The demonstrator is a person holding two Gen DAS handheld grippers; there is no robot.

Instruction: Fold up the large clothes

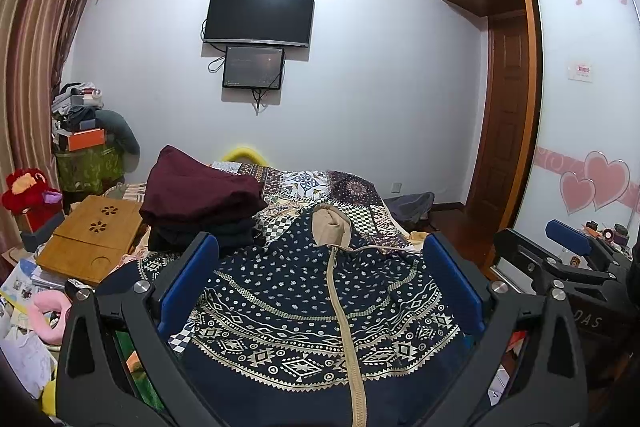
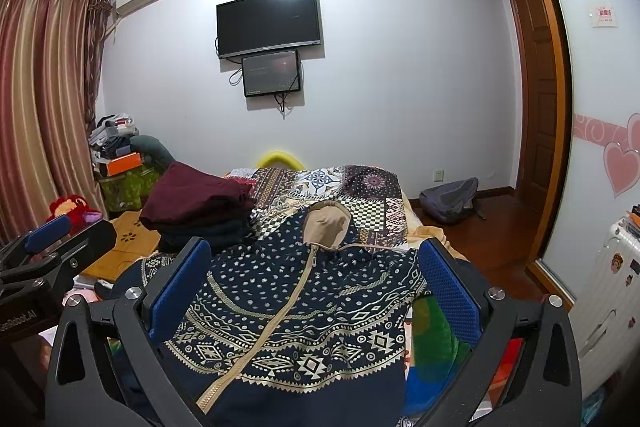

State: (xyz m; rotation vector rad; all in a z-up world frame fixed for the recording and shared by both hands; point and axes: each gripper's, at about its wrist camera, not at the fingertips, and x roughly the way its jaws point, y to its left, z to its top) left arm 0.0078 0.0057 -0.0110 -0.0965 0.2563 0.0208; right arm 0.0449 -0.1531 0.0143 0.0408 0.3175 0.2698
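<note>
Both hand-held grippers, left (image 1: 320,279) and right (image 2: 316,281), hover spread and empty above the hoodie (image 1: 316,307), which lies zip-up on the bed (image 1: 352,191) beside the folded pile (image 1: 200,195); soft, floppy, bulky, best pinched at shoulder and hem edges.

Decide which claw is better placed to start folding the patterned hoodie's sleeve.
Probably the left claw: open, it frames the navy patterned hoodie centrally, with the sleeve by its left finger. The right claw, also open, sits toward the hoodie's right edge.
</note>
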